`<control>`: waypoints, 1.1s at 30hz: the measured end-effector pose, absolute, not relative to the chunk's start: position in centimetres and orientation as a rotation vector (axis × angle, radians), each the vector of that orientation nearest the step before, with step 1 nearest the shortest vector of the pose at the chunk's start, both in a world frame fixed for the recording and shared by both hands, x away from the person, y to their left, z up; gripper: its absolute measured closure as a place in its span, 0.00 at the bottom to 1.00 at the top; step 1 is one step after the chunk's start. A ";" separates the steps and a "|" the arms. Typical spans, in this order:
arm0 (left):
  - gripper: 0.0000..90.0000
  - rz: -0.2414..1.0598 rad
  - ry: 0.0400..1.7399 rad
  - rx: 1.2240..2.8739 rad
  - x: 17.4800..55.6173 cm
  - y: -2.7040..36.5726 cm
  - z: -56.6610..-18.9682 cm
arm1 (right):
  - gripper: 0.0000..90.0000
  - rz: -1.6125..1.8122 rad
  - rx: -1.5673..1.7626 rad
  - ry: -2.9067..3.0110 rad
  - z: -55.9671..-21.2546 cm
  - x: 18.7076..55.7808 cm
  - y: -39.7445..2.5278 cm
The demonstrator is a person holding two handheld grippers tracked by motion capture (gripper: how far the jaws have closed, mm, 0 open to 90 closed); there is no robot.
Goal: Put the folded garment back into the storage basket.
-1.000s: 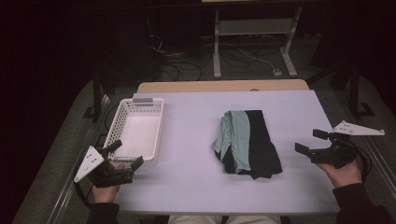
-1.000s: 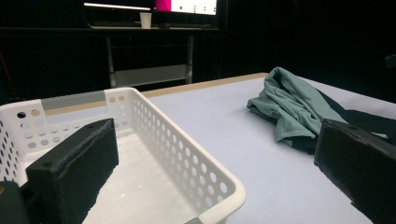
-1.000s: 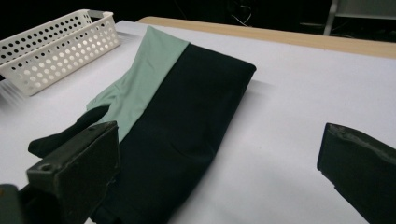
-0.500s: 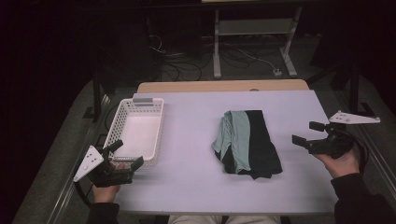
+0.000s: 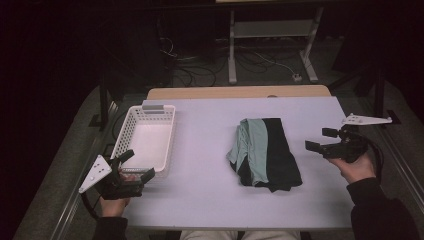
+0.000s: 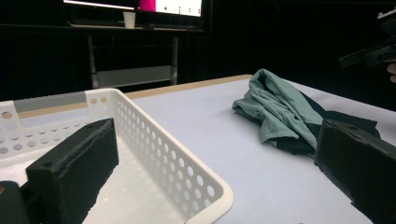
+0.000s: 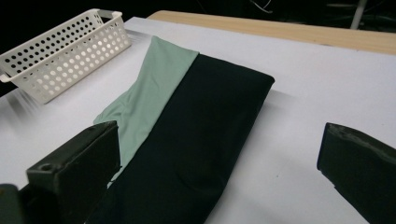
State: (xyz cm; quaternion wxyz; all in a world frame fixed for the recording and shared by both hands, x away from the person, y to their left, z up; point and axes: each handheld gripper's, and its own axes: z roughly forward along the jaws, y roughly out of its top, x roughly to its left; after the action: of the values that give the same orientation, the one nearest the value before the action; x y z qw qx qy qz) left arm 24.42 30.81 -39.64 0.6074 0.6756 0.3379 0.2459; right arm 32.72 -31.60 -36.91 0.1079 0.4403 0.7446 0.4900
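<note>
The left gripper (image 5: 135,165), a black two-jaw tool with a grey three-cornered plate on top, sits at the near left corner of the pale lavender table (image 5: 205,200), held in the person's left hand (image 5: 114,204). Its jaws are spread wide and grasp nothing; in the left gripper view one jaw stands over the inside of the basket and the other over the bare table. The white perforated plastic basket (image 5: 131,131) lies just beyond this gripper on the left side of the table, long side running near to far, with nothing inside. Right of centre lies the folded garment pile (image 5: 265,155): a sage-green cloth (image 7: 149,88) on the left, overlapping a black cloth (image 7: 196,135) on the right. The pile rests flat on the table, well apart from the basket. The right gripper (image 5: 320,141) hovers near the right table edge, just right of the pile, pointing left toward it. Its jaws are released and wide apart, touching nothing. The person's right hand (image 5: 356,167) holds it from below.
</note>
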 end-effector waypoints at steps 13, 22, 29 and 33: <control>0.00 0.564 0.785 1.563 24.5 30.8 -39.7 | 0.00 1.380 1.326 2.253 -38.2 34.3 -30.9; 0.00 0.561 0.787 1.560 24.5 30.8 -39.7 | 0.00 1.372 1.364 2.266 -38.9 35.1 -30.6; 0.00 0.559 0.789 1.559 24.5 30.8 -39.7 | 0.00 1.363 1.384 2.288 -39.7 35.7 -30.1; 0.00 0.558 0.788 1.560 24.5 30.8 -39.7 | 0.00 1.353 1.389 2.307 -40.0 35.9 -29.7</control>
State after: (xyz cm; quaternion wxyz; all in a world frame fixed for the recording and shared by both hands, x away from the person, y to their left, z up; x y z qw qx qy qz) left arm 24.55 30.79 -39.70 0.6079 0.6751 0.3410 0.2415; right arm 35.87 -29.75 -39.97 0.0637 0.4599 0.7640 0.4481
